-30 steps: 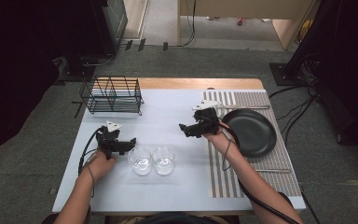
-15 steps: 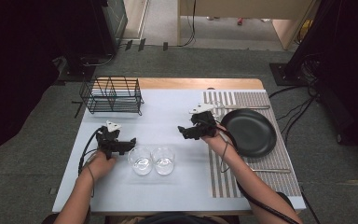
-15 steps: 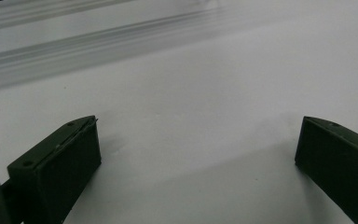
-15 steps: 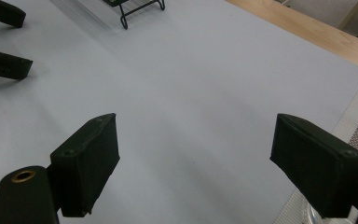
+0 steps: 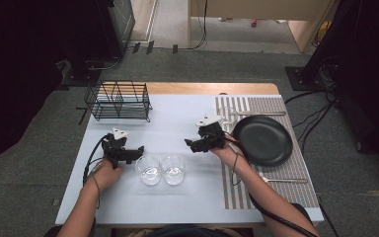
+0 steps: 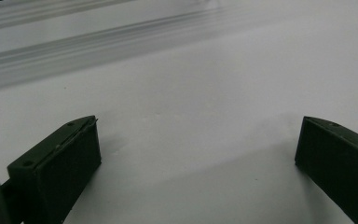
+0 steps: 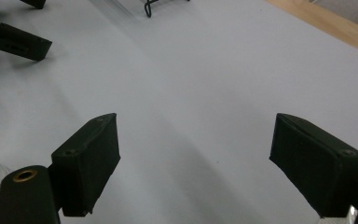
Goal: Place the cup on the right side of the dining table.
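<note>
White bench [image 5: 177, 197]: two glasses [image 5: 161, 169] near front edge. Left tool [image 5: 139, 149] gaping, empty, beside glasses. Right tool [image 5: 188, 144] parted, empty, jaws just closing.

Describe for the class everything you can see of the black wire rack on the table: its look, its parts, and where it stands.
The wire rack is a box-shaped basket of thin black wire, seemingly metal, open at the top, with upright bars along its sides and dividers inside. It stands upright at the far left corner of the white table, near the wooden strip at the far edge. It looks empty, though its inside is too small to be sure. Nothing touches it but the tabletop; the two clear glasses stand well apart, nearer the person.
</note>
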Motion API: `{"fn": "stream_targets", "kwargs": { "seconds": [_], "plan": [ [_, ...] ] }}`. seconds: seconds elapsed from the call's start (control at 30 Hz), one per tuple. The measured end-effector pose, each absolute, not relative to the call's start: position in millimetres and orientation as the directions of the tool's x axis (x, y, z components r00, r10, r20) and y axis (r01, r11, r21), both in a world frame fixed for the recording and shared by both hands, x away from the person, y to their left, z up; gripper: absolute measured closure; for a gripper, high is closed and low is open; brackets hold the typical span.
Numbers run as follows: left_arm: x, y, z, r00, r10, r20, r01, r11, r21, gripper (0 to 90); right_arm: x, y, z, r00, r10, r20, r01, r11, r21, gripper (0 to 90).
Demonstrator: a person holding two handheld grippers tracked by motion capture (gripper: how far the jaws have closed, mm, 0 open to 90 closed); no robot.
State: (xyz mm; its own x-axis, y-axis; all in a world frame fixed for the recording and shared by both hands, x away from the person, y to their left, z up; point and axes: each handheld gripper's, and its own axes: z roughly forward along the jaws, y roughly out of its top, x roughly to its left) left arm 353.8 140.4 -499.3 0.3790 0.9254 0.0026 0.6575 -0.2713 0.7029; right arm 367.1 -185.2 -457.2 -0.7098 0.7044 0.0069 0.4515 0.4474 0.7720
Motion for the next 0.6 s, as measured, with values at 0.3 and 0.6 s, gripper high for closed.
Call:
{"fn": "stream_targets", "kwargs": {
  "seconds": [0.3, 0.6],
  "plan": [
    [354, 140, -499, 0.38, 0.925, 0.004, 0.658, -0.273, 0.702, 0.0, 366, -181, -465, -0.728, 0.686, 0.004, 0.447, 0.47, 0.761, 16.0],
    [354, 140, -499, 0.38, 0.925, 0.004, 0.658, -0.273, 0.702, 0.0, 365, -176, -473, -0.743, 0.67, 0.012, 0.449, 0.484, 0.752, 16.9]
  ]
}}
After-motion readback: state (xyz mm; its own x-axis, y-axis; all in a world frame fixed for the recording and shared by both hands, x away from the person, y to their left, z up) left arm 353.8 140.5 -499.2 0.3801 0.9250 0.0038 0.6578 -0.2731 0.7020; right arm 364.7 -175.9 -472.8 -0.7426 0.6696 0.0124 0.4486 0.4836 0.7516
